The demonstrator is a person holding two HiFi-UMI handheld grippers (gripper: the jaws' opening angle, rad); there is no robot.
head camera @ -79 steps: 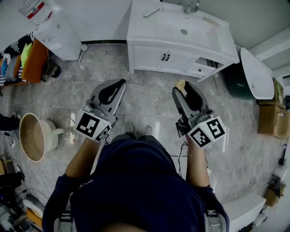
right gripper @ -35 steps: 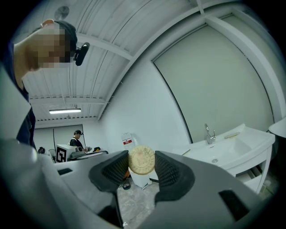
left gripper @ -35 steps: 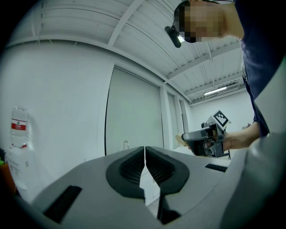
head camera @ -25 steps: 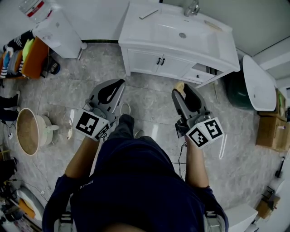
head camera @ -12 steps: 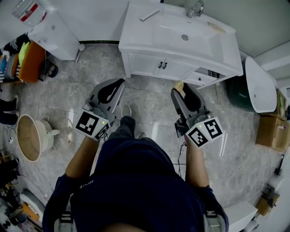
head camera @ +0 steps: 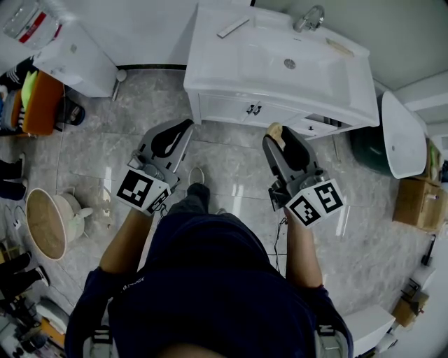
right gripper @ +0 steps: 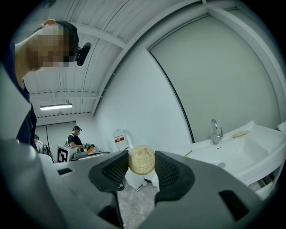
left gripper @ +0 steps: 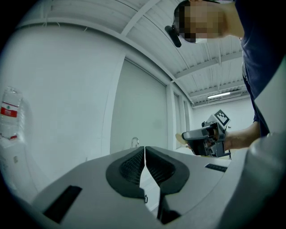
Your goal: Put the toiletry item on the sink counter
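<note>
Soap (right gripper: 142, 159) — round, tan — clamped in right claw (right gripper: 142, 166), left claw (left gripper: 145, 152) clenched on nothing, both just short of white sink counter (head camera: 210, 59) ahead.

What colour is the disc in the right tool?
Pale tan; the disc shows best in right gripper view.

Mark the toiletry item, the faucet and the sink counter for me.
toiletry item (right gripper: 141, 159), right gripper view, middle of its round tan face.
faucet (head camera: 309, 19), head view, on the chrome spout.
sink counter (head camera: 213, 56), head view, bare white top left of the basin.
</note>
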